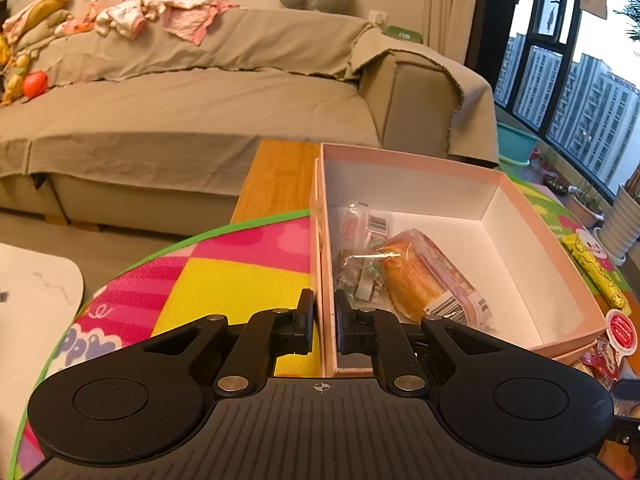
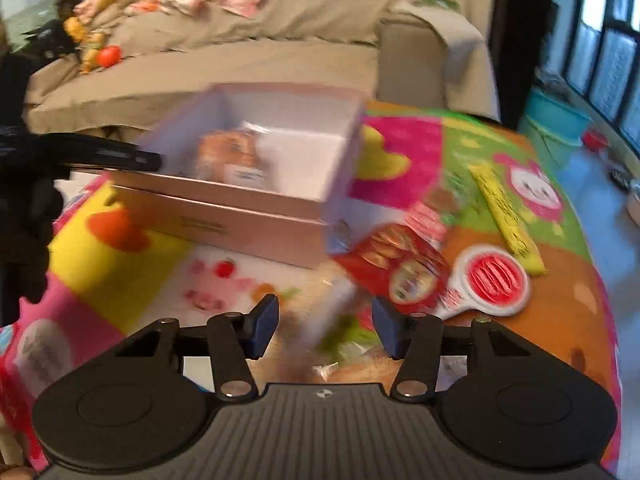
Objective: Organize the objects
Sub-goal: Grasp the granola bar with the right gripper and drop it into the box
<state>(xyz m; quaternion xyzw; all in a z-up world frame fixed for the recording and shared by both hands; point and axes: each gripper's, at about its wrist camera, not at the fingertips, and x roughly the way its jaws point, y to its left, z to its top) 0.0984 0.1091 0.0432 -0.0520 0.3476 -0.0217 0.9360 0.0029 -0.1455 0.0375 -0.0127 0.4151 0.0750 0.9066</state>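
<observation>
Pinching the near-left wall of the pink cardboard box [image 1: 412,160] with the left gripper [image 1: 324,322] — likely steadying it. Hovering unclenched with the right gripper [image 2: 325,326] above blurred wrappers; at one o'clock, lying loose, the red snack packet [image 2: 394,268] — further off, bagged bread [image 1: 416,284] sitting inside.

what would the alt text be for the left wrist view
The left gripper is clamped on the near wall of an open pink box that holds a wrapped bread roll and other small packets. The box sits on a colourful play mat, with a cloth-covered sofa behind.
</observation>
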